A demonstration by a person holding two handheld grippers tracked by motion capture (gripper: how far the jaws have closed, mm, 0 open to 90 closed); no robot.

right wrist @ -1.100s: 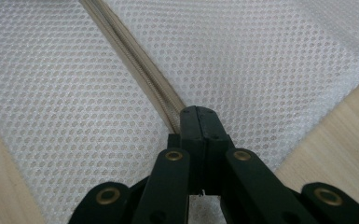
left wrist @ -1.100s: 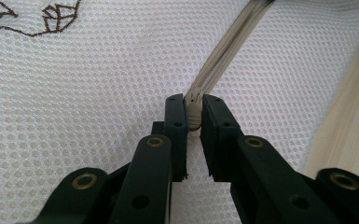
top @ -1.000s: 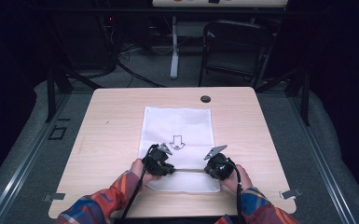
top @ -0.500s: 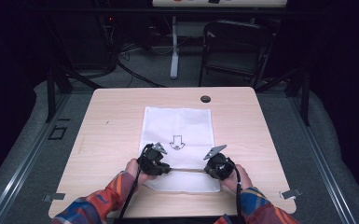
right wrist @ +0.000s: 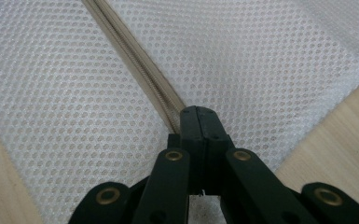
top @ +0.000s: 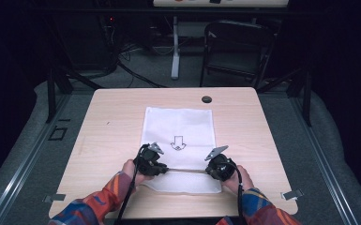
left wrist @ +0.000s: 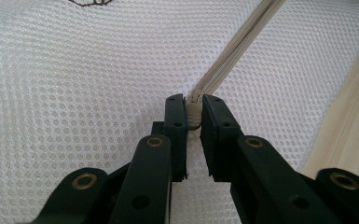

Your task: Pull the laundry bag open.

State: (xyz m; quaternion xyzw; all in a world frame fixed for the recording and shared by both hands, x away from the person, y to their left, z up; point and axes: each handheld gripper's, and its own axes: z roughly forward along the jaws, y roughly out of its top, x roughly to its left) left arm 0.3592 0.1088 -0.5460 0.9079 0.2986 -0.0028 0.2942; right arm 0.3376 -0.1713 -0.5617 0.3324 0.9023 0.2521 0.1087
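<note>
With your left gripper (left wrist: 193, 112) clamped on the zip slider (left wrist: 194, 110) and right gripper (right wrist: 199, 122) pinched shut on the mesh bag (top: 178, 129)'s zip end near the table (top: 112, 117)'s front edge, pulling w/ slack could jam the teeth or slip the slider.

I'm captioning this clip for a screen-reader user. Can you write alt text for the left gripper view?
The left gripper is shut on a beige zipper pull at the end of a closed zipper. The zipper runs up and to the right across a white mesh bag. A strip of wooden table shows at the right edge.
</note>
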